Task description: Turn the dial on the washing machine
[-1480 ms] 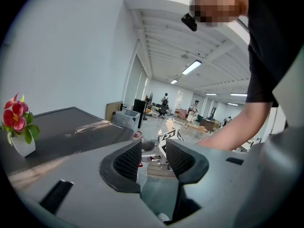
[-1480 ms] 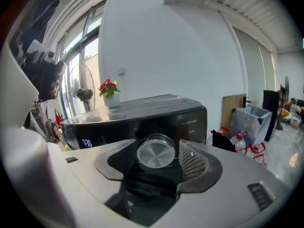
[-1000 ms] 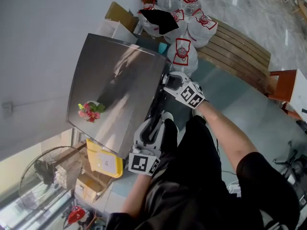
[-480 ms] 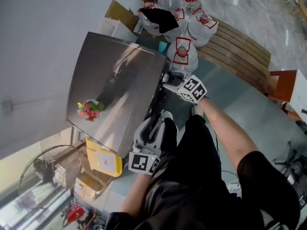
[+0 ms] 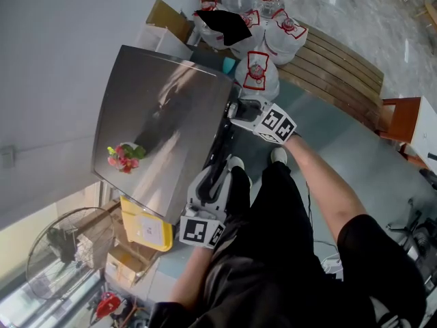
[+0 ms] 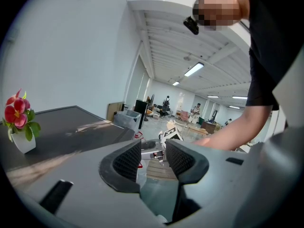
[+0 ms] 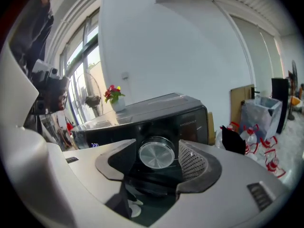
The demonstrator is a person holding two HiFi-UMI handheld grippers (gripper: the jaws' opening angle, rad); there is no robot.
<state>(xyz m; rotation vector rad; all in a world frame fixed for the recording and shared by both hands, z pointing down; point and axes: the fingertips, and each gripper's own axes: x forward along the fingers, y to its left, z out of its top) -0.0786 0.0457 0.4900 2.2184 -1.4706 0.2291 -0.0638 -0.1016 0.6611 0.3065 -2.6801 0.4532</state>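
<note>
The washing machine [image 5: 164, 125] has a grey steel top and a black front panel [image 7: 166, 122]. Its round silver dial [image 7: 156, 155] sits between the jaws of my right gripper [image 7: 157, 163]. The jaws stand on either side of the dial, and a thin dark gap shows by the right pad [image 7: 192, 160], so it is open. In the head view the right gripper [image 5: 237, 111] is against the machine's front edge. My left gripper [image 5: 218, 173] hangs lower along that edge. It is open [image 6: 153, 158] with nothing between its pads, pointing along the machine's front.
A small white pot of red flowers [image 5: 123, 157] stands on the machine's top. Several water bottles [image 5: 263, 26] are clustered beyond the machine beside a wooden slatted bench [image 5: 334, 67]. A yellow box [image 5: 147, 231] and a fan [image 5: 65, 251] lie to the left.
My right gripper has rolled and shifted a little up along the machine's front edge. The left gripper has stayed where it was.
</note>
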